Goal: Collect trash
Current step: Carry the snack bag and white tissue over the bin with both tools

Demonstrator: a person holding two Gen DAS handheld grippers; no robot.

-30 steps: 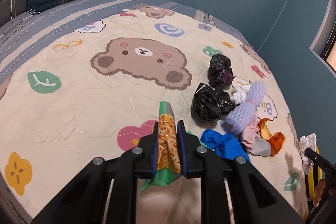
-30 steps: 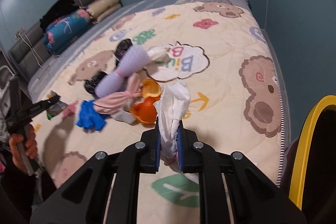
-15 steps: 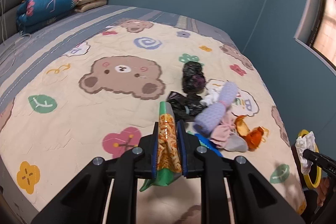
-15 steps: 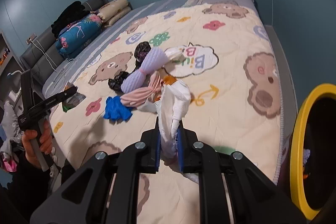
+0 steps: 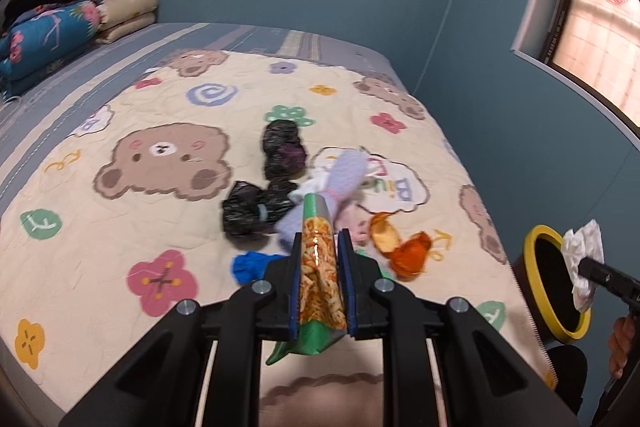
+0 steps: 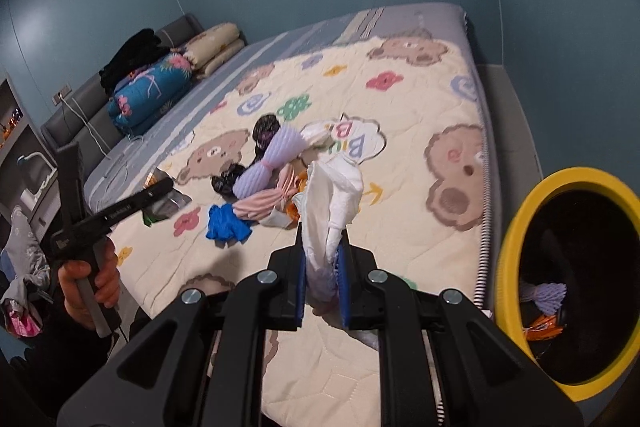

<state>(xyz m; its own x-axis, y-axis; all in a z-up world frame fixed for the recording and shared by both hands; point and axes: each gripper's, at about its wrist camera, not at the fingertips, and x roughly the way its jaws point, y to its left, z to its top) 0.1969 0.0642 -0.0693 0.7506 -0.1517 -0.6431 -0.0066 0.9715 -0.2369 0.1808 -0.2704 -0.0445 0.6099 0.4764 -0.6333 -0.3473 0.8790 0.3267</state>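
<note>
Left gripper (image 5: 320, 267) clamped on an orange-and-green snack wrapper (image 5: 320, 279), raised above the bed (image 5: 100, 267). Right gripper (image 6: 323, 267) clamped on crumpled white tissue (image 6: 332, 195), beside a yellow-rimmed bin (image 6: 516, 211). More trash (image 6: 256, 171) piled mid-bed.

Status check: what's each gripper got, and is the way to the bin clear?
Left gripper shut on snack bag. Right gripper shut on white tissue. Yellow bin open, unobstructed. More trash on bed.
</note>
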